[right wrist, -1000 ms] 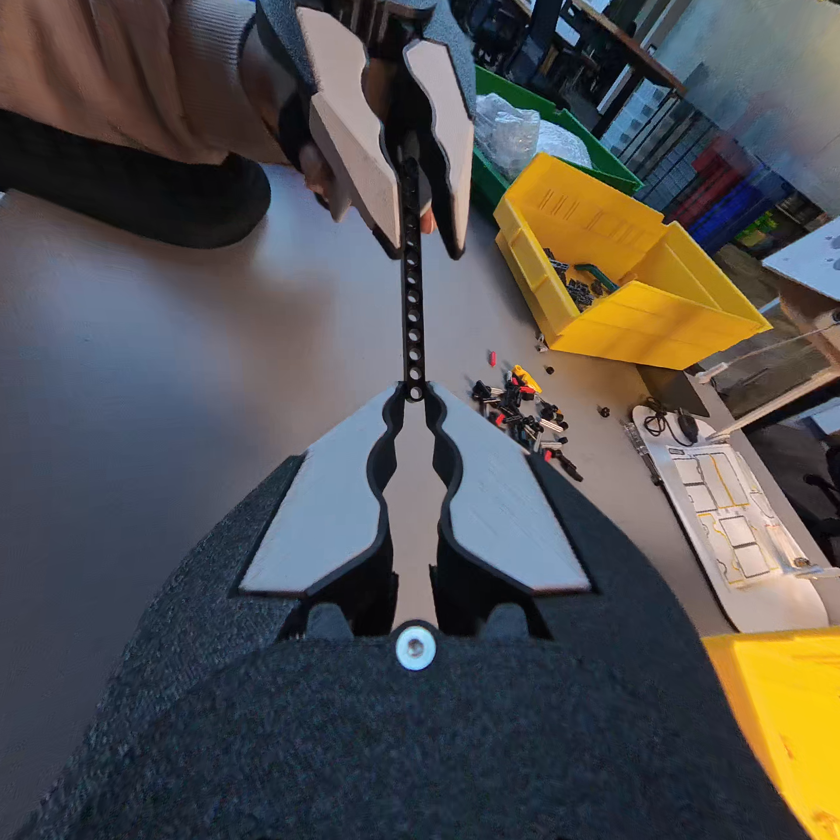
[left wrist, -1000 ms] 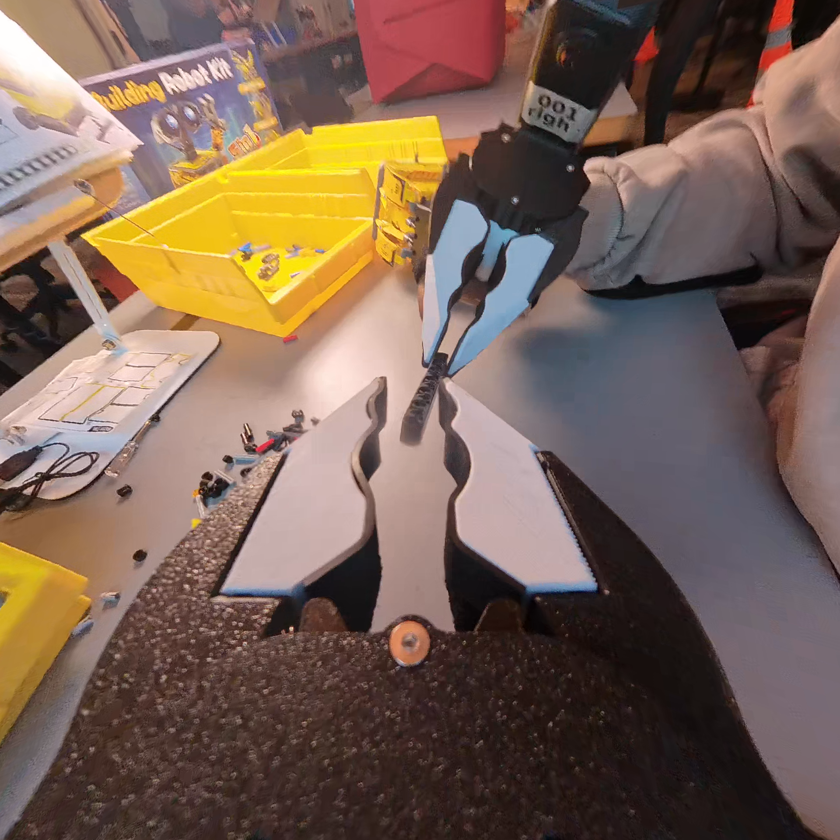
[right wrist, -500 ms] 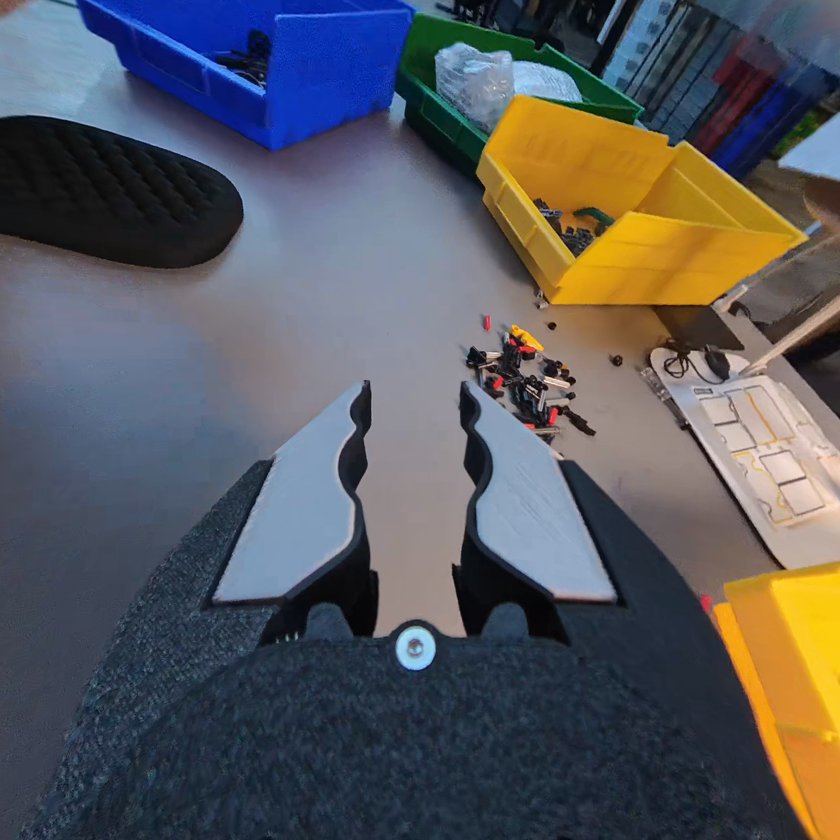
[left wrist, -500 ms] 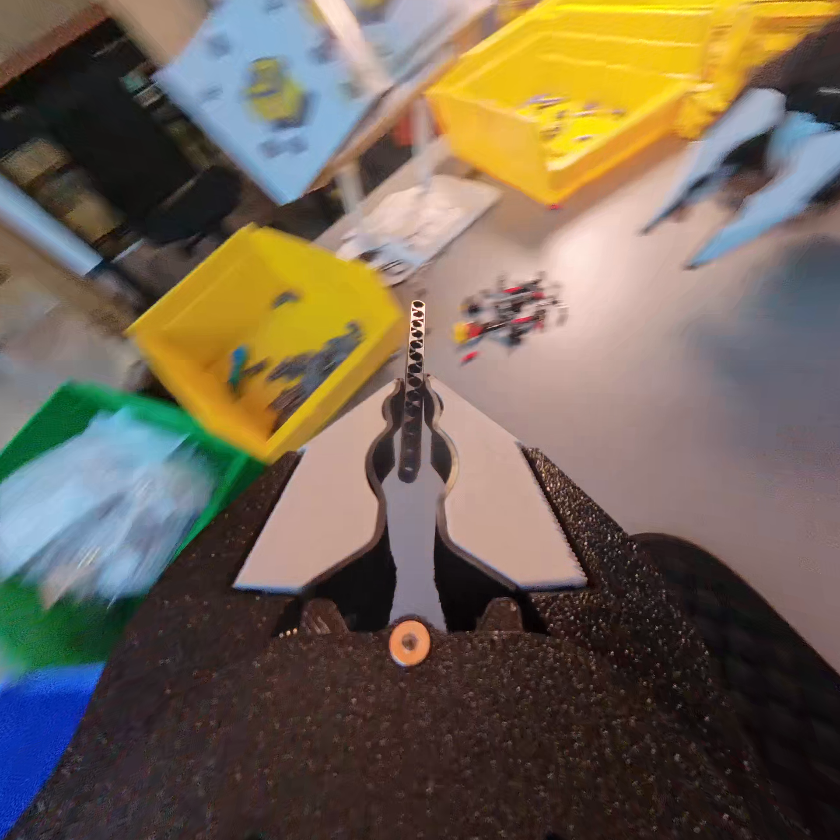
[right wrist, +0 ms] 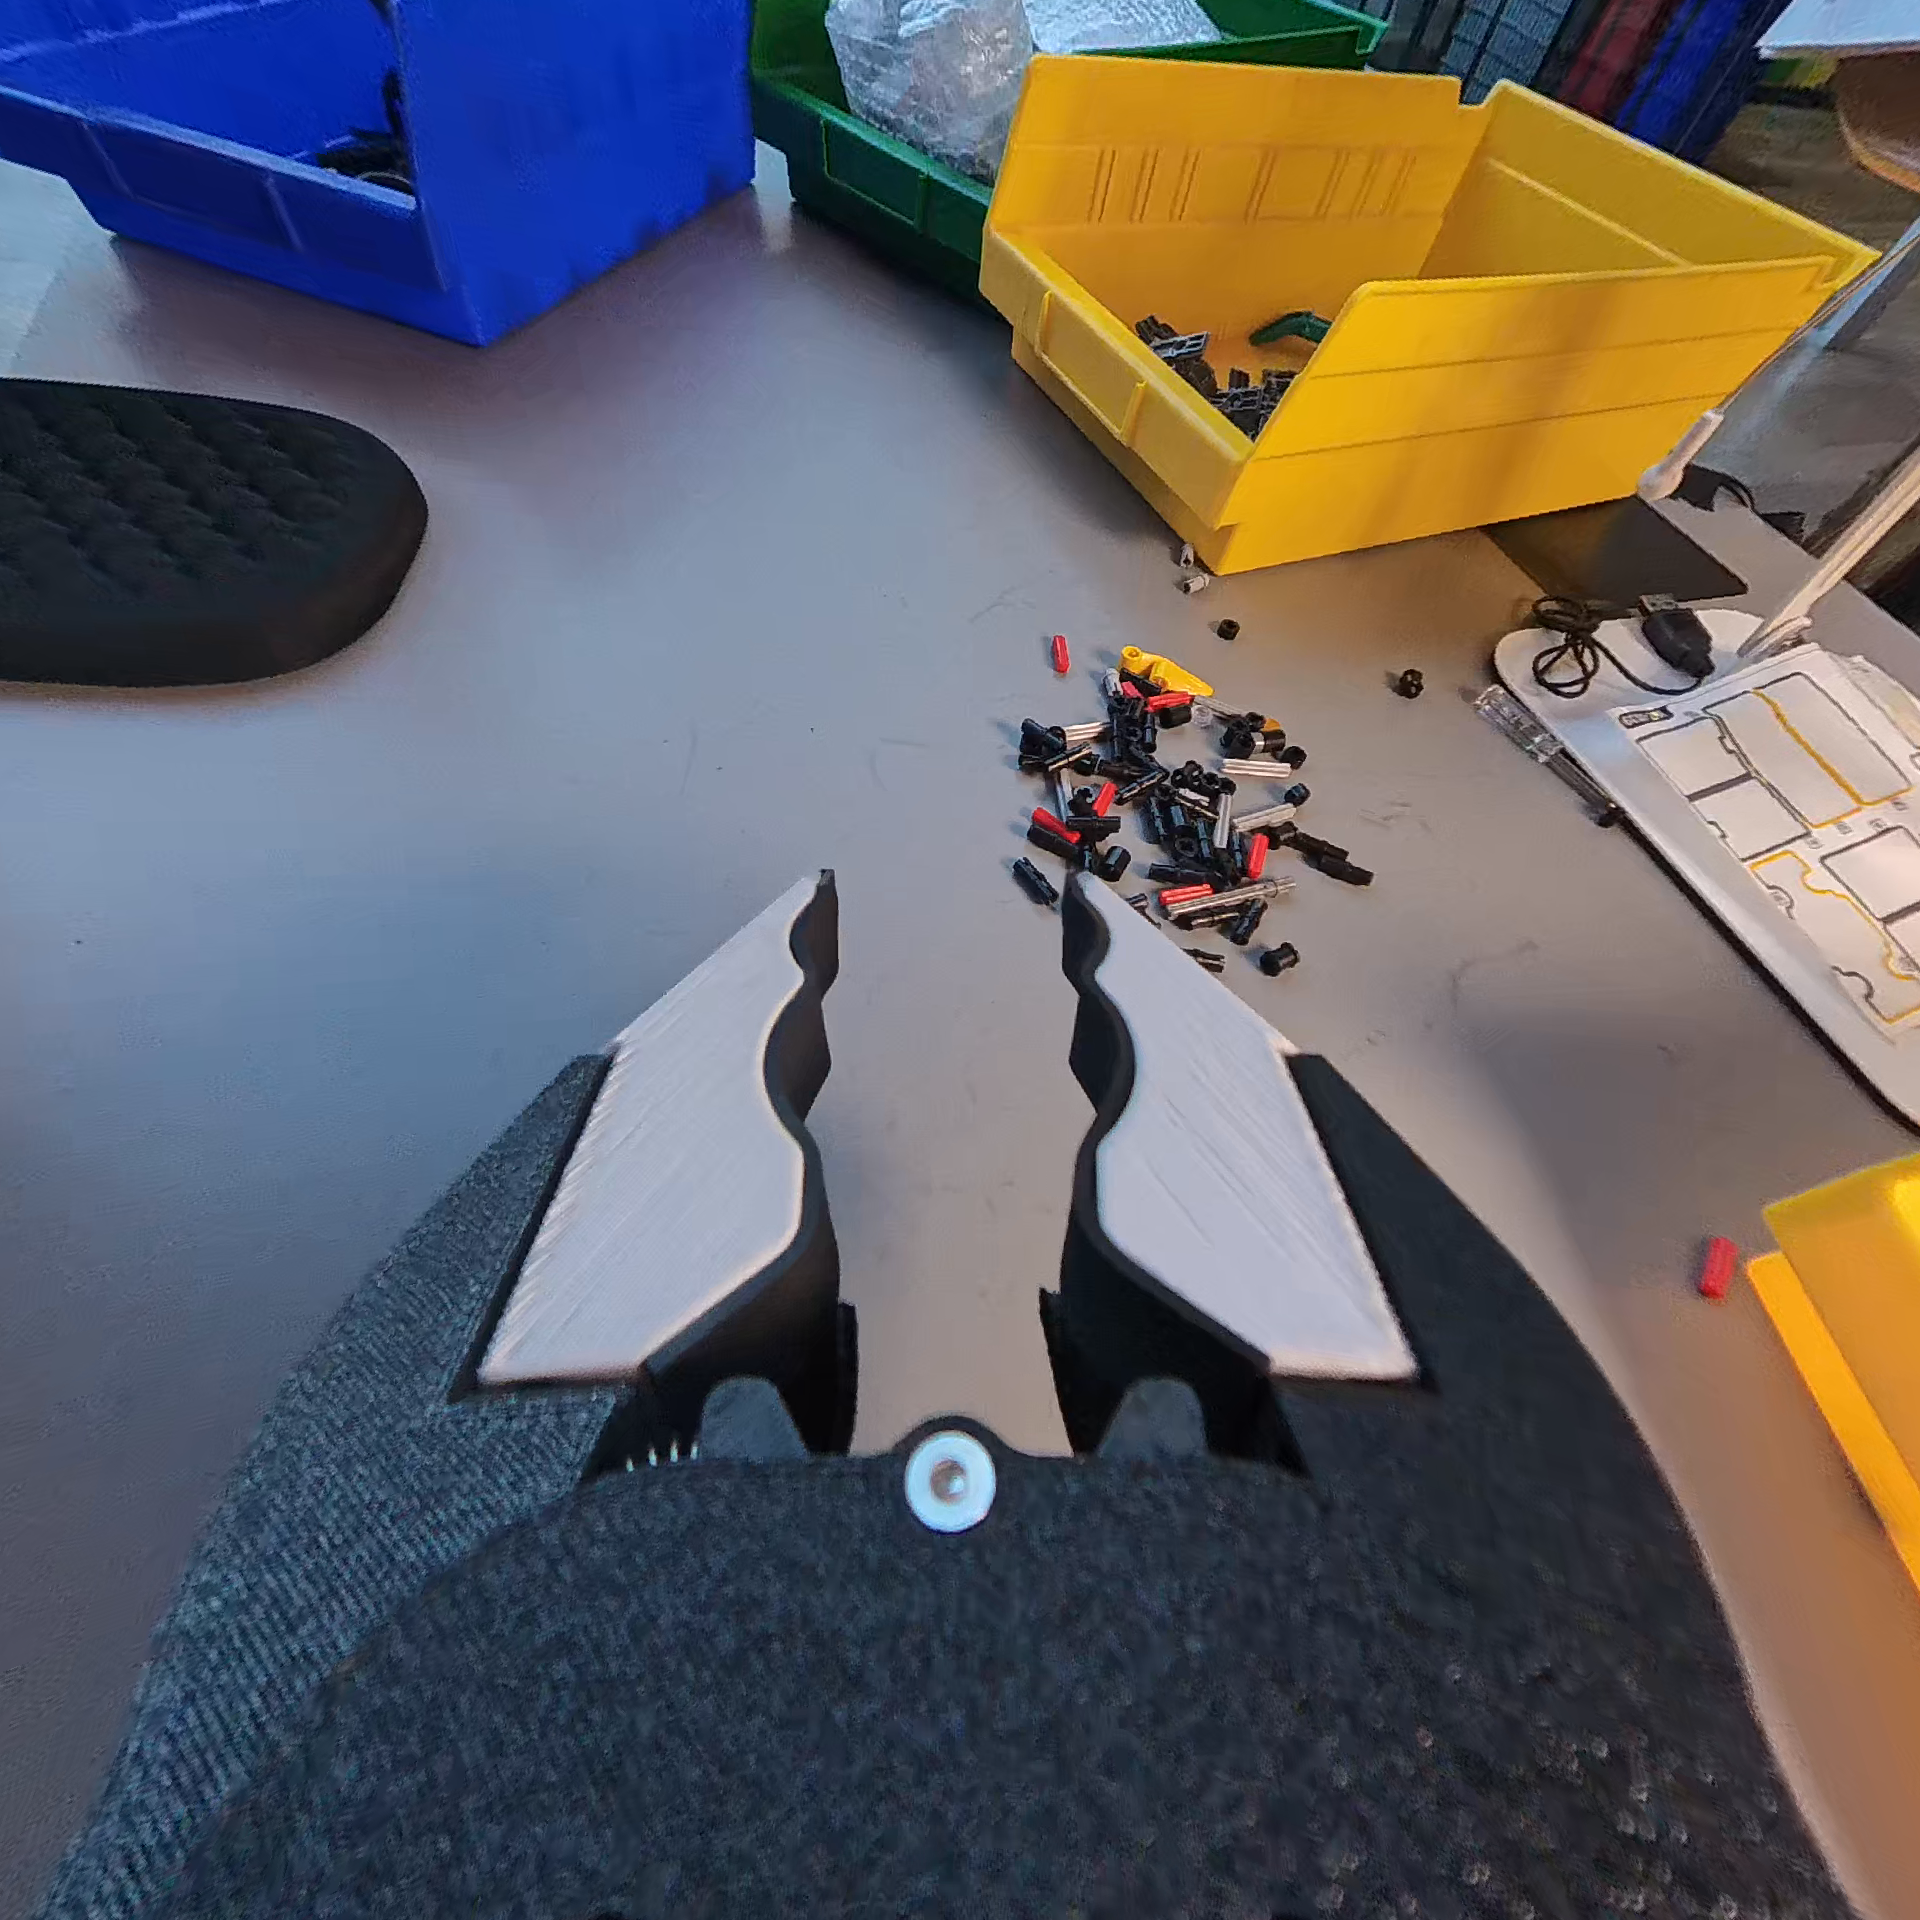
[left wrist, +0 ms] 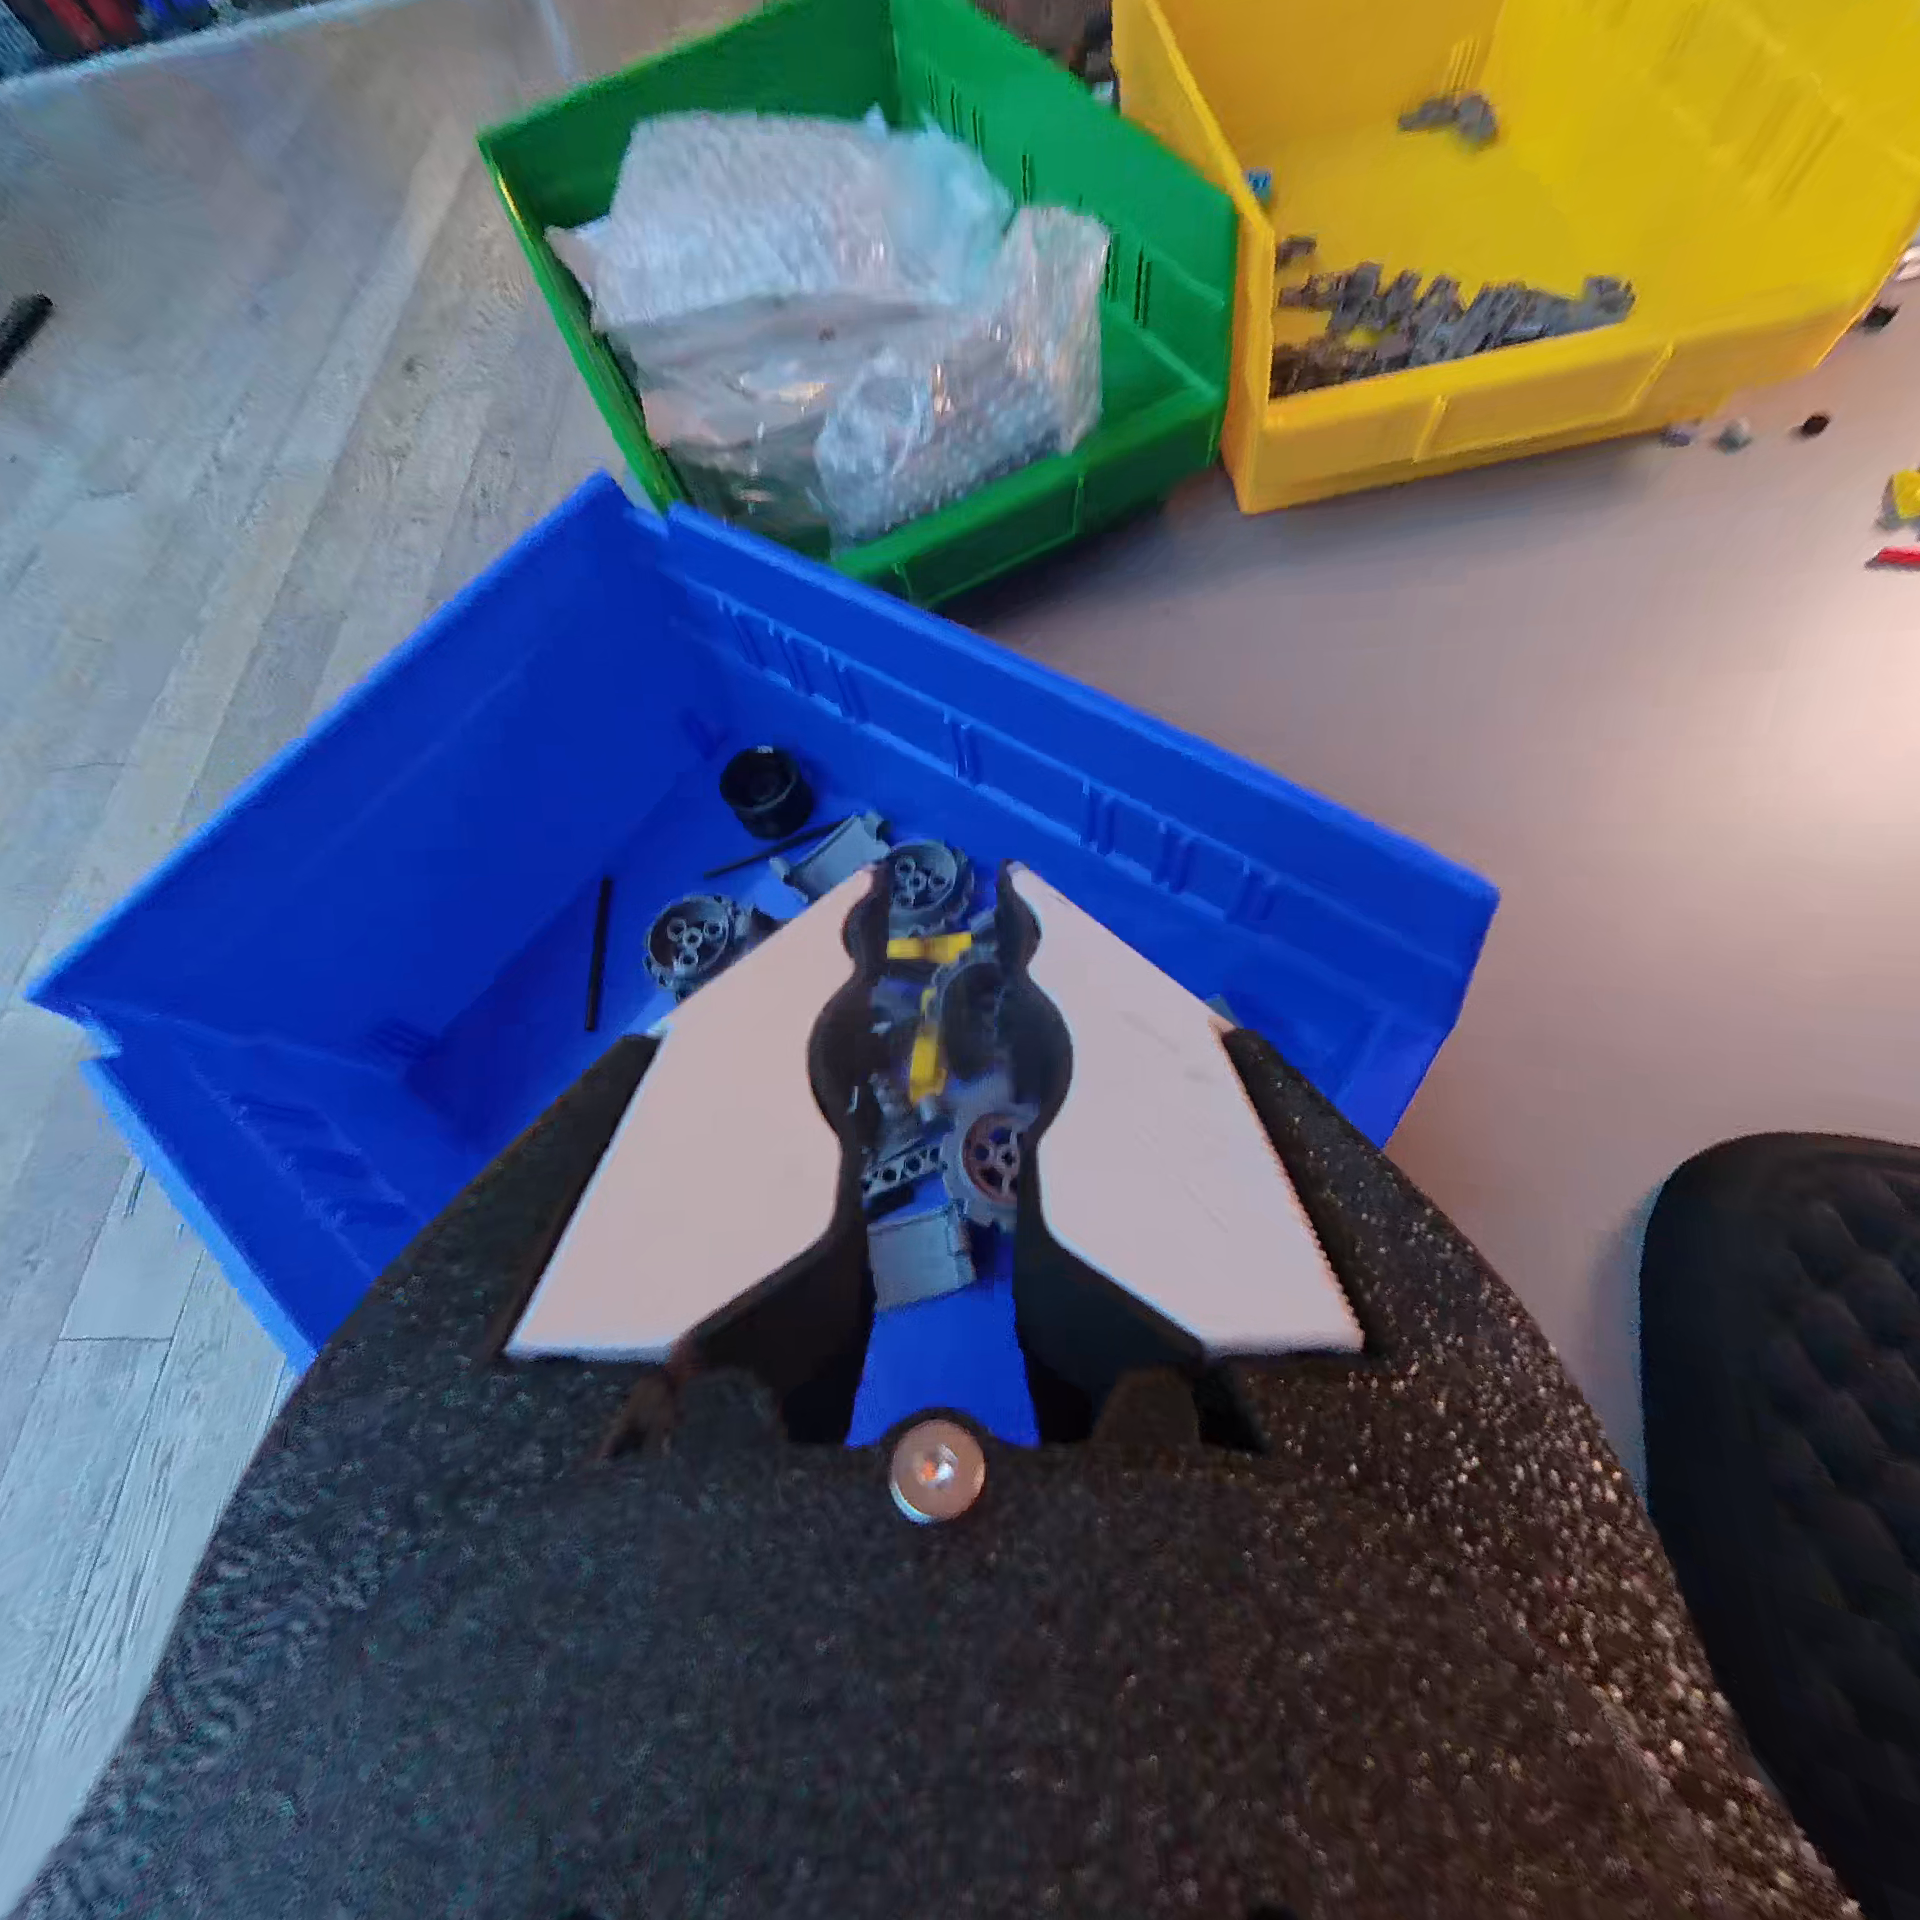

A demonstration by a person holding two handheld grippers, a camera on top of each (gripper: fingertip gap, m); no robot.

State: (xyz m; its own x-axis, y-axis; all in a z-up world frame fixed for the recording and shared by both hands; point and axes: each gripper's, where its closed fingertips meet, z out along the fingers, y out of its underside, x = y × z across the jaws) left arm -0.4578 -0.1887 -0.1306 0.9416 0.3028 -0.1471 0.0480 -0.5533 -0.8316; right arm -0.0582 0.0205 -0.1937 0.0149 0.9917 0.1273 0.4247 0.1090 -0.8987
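My left gripper [left wrist: 940, 878] hangs over the open blue bin [left wrist: 416, 831] with its fingers a little apart and nothing held between them. Below the tips lie grey wheel hubs [left wrist: 694, 940], a black tyre [left wrist: 767, 790], a thin black axle [left wrist: 597, 951] and mixed grey and yellow parts [left wrist: 925, 1049]. My right gripper [right wrist: 951, 881] is open and empty, low over the grey table. It sits just left of a pile of small black, red and grey pins [right wrist: 1174, 800]. The blue bin also shows in the right wrist view [right wrist: 571, 156], far left.
A green bin [left wrist: 1143, 312] with clear plastic bags [left wrist: 831, 291] and a yellow bin [right wrist: 1455, 416] of dark parts stand behind. A black padded rest [right wrist: 156, 530] lies left, a white printed sheet [right wrist: 1787, 790] right, another yellow bin [right wrist: 1849, 1351] near right. Floor lies left of the blue bin. Spacing between my two grippers at the tips: around 45 centimetres. The black padded rest [right wrist: 156, 530] is about equally far from each gripper, around 25 centimetres.
My left gripper swung left from the table to above the blue bin and opened; the long black beam it held is no longer between its fingers. My right gripper stays open and has moved closer to the pins.
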